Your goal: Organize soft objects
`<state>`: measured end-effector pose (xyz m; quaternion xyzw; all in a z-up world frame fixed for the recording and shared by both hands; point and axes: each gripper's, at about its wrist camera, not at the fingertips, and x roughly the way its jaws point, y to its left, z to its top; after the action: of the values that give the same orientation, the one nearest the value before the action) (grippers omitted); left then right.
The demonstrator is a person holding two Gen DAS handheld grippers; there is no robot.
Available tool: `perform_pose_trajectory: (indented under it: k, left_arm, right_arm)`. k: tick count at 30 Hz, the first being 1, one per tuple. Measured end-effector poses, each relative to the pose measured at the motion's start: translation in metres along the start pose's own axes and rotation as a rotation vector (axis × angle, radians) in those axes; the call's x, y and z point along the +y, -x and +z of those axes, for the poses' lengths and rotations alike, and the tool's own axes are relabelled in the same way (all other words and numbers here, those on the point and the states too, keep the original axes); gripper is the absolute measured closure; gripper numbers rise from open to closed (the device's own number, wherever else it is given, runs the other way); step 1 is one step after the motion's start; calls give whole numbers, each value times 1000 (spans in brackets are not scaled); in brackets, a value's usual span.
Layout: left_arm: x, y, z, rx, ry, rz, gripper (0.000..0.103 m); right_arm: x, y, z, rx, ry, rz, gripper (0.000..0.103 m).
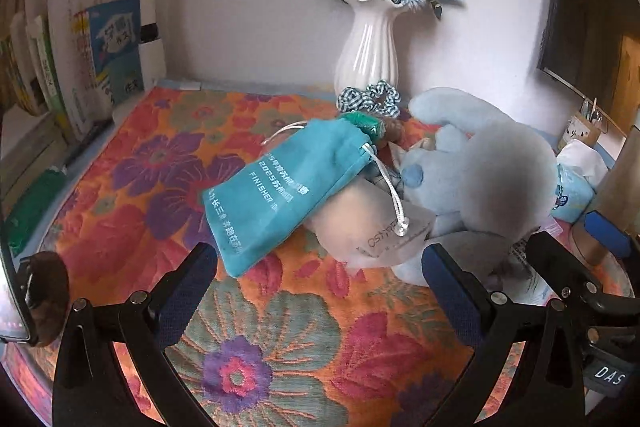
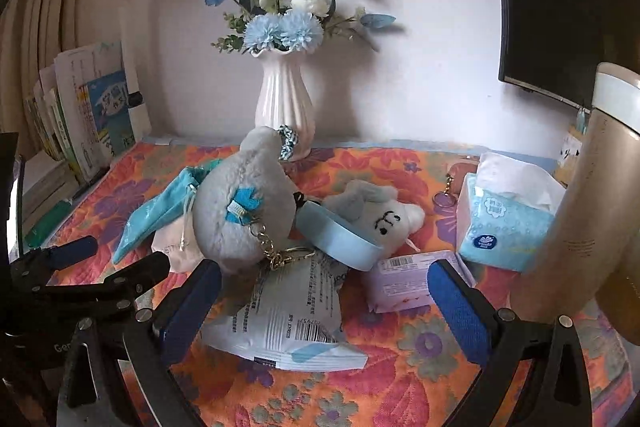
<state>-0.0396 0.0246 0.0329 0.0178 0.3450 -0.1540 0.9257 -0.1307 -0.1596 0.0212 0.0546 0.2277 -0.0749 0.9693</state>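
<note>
The teal velvet drawstring pouch with white printed letters lies on the flowered orange table cloth, at the left edge of a heap of soft things. Its closed mouth rests on a pale cream fabric bag and against the grey-blue plush toy, and its bottom corner comes down toward the cloth.

The long axis of the pouch runs diagonally: from the near left, just ahead of the left gripper, up to the far right, where the white cord hangs. So the pouch lies directly in front of the left gripper and a little to its left. This gripper is spread wide and holds nothing.

The right gripper is also wide open and empty. It hovers over a white plastic packet with a barcode, near the metal keychain of the plush toy. From this side the pouch is far to the left, half hidden behind the toy.

In my judgement the left hand is nearer to the pouch, and a grasp across its narrow width, near the low corner, would suit best.
</note>
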Motion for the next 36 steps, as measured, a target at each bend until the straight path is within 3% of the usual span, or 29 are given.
perform_pose_trajectory:
  k: [19, 36]
  left_arm:
    - [-6, -3, -1, 16, -55, 0, 1]
    - [-7, -3, -3, -19, -76, 23, 1]
  right_arm:
    - [-4, 8, 0, -8, -21, 11, 0]
    - [-1, 9, -2, -5, -17, 16, 0]
